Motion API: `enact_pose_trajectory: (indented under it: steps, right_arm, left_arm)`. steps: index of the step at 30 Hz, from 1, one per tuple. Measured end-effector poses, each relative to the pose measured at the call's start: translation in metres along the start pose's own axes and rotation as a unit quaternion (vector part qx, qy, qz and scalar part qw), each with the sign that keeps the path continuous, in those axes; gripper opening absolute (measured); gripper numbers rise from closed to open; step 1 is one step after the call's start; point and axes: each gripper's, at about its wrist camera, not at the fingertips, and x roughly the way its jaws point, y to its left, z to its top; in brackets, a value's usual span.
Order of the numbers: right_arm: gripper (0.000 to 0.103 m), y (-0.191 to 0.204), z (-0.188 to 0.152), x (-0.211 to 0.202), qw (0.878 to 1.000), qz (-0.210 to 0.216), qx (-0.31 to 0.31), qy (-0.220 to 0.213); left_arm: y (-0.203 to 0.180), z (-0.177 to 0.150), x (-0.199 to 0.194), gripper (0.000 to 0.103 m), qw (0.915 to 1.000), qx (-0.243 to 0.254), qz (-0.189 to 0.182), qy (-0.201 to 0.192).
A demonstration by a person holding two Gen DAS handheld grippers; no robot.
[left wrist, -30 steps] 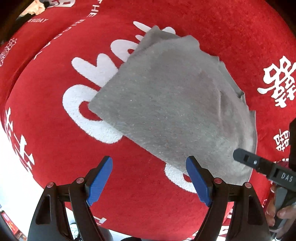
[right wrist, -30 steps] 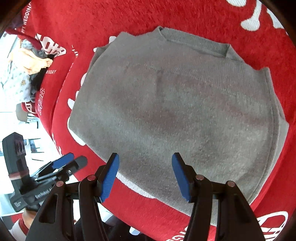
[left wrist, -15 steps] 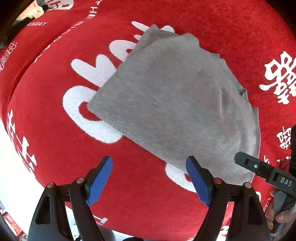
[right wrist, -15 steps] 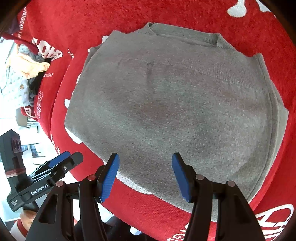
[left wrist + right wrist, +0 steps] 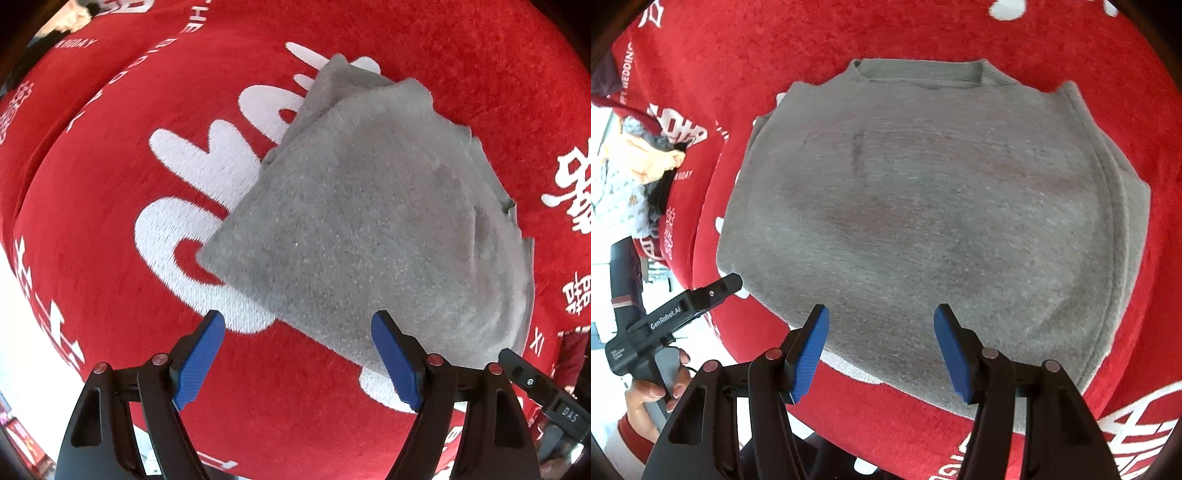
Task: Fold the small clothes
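Observation:
A small grey knitted top [image 5: 923, 221] lies flat on a red cloth with white lettering [image 5: 923, 33], its neckline at the far side and its sides folded in. My right gripper [image 5: 881, 349] hovers open over the near hem, nothing between its blue pads. In the left wrist view the same grey top [image 5: 369, 229] lies ahead and to the right. My left gripper [image 5: 299, 358] stands open above the near left corner of the top, over red cloth [image 5: 110, 184], empty. Each gripper shows at the edge of the other's view, held by a hand.
A pile of other small clothes [image 5: 635, 184] lies at the far left of the red cloth. The cloth's near edge drops off just below both grippers. A hand in a red-and-white sleeve [image 5: 653, 391] holds the left gripper's handle.
Both grippers have drifted a little toward the grey top, which now looks larger and closer in each view. The top itself has not moved, and both jaws kept their width.

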Motion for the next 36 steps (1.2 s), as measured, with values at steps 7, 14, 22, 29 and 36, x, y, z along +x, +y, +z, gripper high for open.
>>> enact_pose_trajectory:
  steps: [7, 14, 22, 29, 36]
  right_arm:
    - [0.063, 0.013, -0.016, 0.005, 0.999, 0.007, 0.042, -0.011]
    - [0.063, 0.043, -0.035, 0.029, 0.995, 0.053, 0.089, -0.008]
    - [0.063, 0.069, -0.043, 0.051, 0.993, 0.062, 0.105, 0.002]
    - [0.063, 0.077, -0.045, 0.066, 0.985, 0.11, 0.133, -0.005]
    - [0.063, 0.065, -0.053, 0.088, 0.96, 0.191, 0.203, -0.017]
  left_arm:
    - [0.001, 0.009, 0.007, 0.083, 0.9981, 0.059, -0.004, 0.019]
    - [0.022, 0.019, 0.002, 0.083, 0.9941, 0.105, -0.005, 0.027]
    - [0.047, 0.03, -0.004, 0.083, 0.9938, 0.107, -0.014, 0.026]
    - [0.084, 0.039, -0.01, 0.083, 0.9926, 0.046, -0.108, 0.031]
    - [0.07, 0.056, -0.009, 0.082, 0.9776, 0.116, -0.176, 0.007]
